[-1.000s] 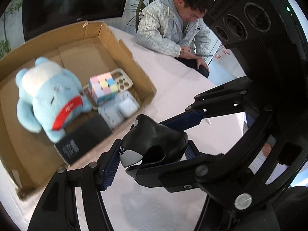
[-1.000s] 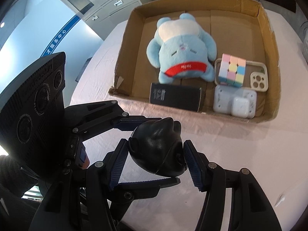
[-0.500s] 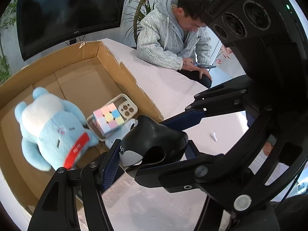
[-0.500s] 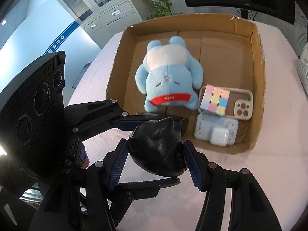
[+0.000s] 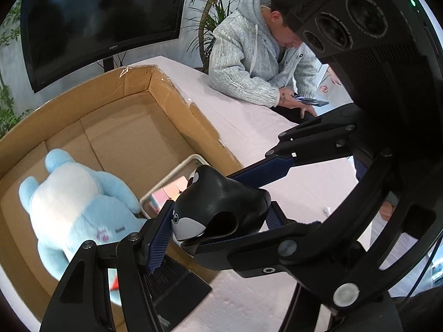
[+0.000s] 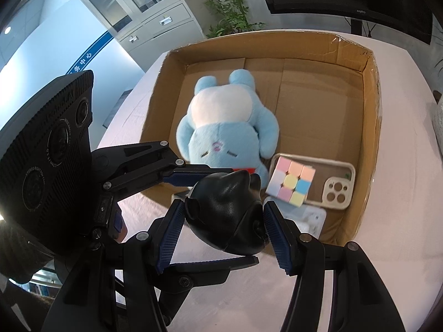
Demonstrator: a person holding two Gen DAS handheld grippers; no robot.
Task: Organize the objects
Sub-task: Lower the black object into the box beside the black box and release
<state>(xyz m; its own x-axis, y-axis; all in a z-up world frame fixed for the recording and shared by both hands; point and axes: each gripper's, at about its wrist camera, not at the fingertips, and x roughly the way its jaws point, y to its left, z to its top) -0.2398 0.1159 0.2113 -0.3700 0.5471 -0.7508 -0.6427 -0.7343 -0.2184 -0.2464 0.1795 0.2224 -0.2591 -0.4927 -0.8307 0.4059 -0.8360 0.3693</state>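
Observation:
A glossy black orca toy (image 5: pixel 221 193) with a white chin is held between both grippers. My left gripper (image 5: pixel 218 222) is shut on it across its sides, and my right gripper (image 6: pixel 224 221) is shut on the same orca toy (image 6: pixel 224 210) from the other direction. The toy hangs over the near wall of an open cardboard box (image 6: pixel 373 110). In the box lie a blue plush (image 6: pixel 227 127), a pastel cube (image 6: pixel 290 184) on a beige phone case (image 6: pixel 336 191), and a white charger block (image 6: pixel 313 215), partly hidden by the toy.
A black flat box (image 5: pixel 171 282) lies in the carton under my left fingers. A person in a grey hoodie (image 5: pixel 249 63) sits at the far side of the pale table (image 5: pixel 249 119), looking at a phone. A dark monitor (image 5: pixel 97 13) stands behind the carton.
Both grippers carried the orca toy together toward the carton; it went from in front of the near wall to over that wall. The grip stayed the same.

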